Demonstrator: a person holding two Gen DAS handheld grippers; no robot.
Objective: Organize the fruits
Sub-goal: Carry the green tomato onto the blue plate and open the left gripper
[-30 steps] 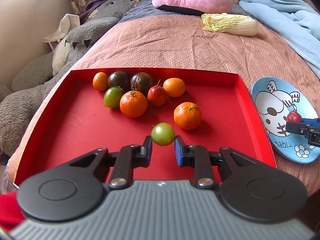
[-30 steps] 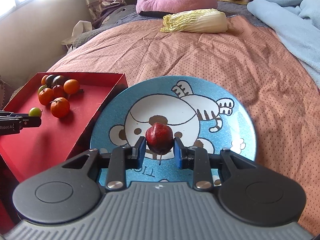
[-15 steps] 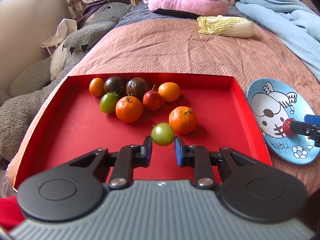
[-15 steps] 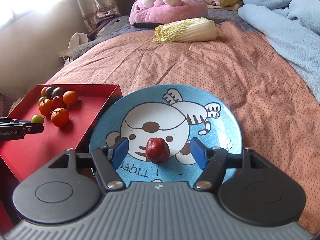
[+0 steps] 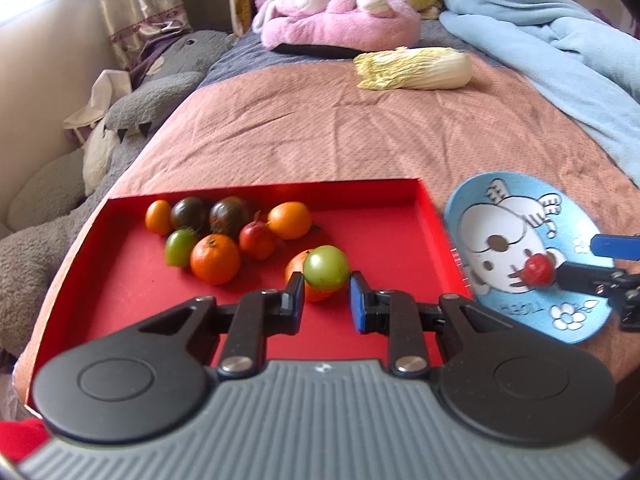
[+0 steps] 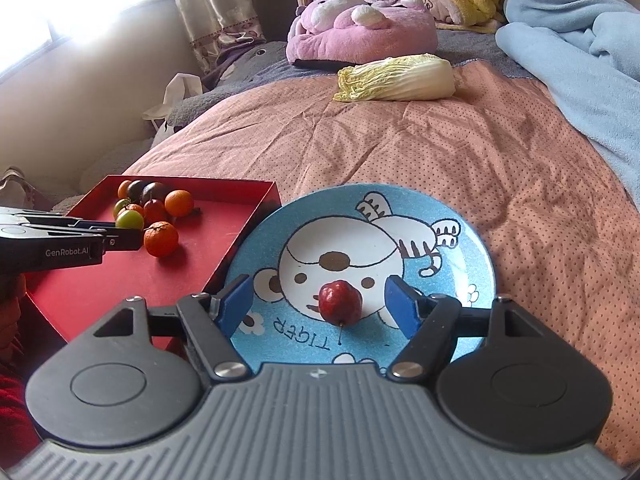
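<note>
grey plush toy (image 5: 132,104): upper left of the left wrist view, lying along the edge of the bed
red tray (image 5: 120,288): left half of the left wrist view, on the pink dotted bedspread (image 5: 320,136); its right wall sits just beside the plate
fruit cluster: far left part of the tray, a small orange fruit (image 5: 159,217), two dark tomatoes (image 5: 188,213), a green tomato (image 5: 179,246), a mandarin (image 5: 215,258), a small red fruit (image 5: 257,240) and another orange fruit (image 5: 289,220), packed close together
lone mandarin (image 5: 298,276): on the tray floor, partly hidden behind the gripped tomato
left gripper (image 5: 326,300): lower centre of the left wrist view, jaws drawn in tight on a second green tomato (image 5: 326,268), which is clear of the tray floor
napa cabbage (image 5: 416,69): upper centre, lying on its side on the bedspread, well apart from tray and plate
pink plush (image 5: 340,20): top centre, behind the cabbage
blue tiger plate (image 6: 476,256): centre of the right wrist view, flat on the bedspread
red apple-like fruit (image 6: 340,303): resting on the plate near its front, stem pointing towards the camera
right gripper (image 6: 320,307): lower centre of the right wrist view, jaws have just been opening and now stand wide; the red fruit sits between the blue pads (image 6: 236,304) with a gap on each side, not held
light blue blanket (image 6: 580,48): upper right, heaped on the bed
</note>
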